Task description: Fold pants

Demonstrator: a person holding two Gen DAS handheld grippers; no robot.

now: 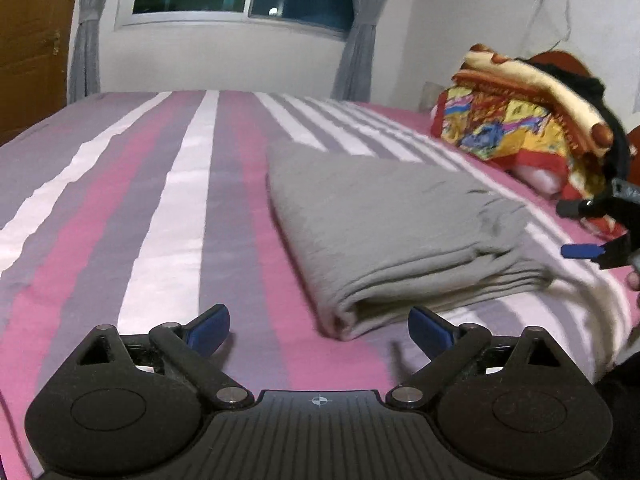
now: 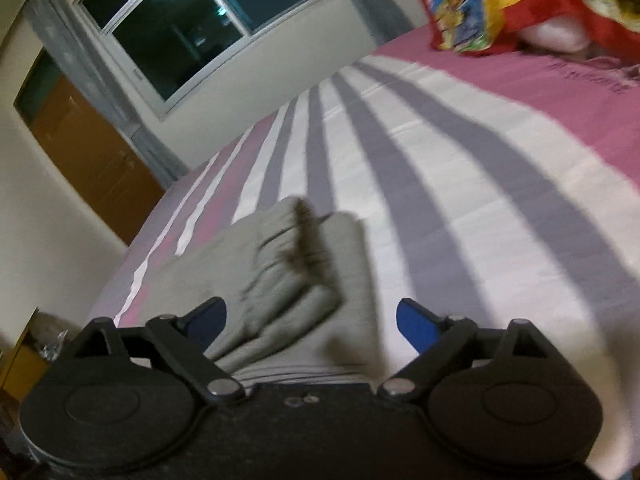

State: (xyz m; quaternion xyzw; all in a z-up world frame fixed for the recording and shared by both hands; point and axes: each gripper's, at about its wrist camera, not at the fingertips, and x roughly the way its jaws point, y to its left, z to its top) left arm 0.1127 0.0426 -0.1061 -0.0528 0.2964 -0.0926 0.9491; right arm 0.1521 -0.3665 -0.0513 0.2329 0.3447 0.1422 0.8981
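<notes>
Ahead of left gripper [image 1: 320, 330], folded pants [image 1: 392, 236]

soft matt grey cloth pants [image 1: 384, 232] lie on a smooth striped cotton-like sheet [image 1: 168, 208]; matt black plastic left gripper [image 1: 320, 326], wooden door [image 2: 96, 160].

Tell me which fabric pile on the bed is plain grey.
The folded pants, lying flat on the striped sheet just ahead of the left gripper. The other pile, the blanket near the headboard, is patterned red and yellow.
</notes>
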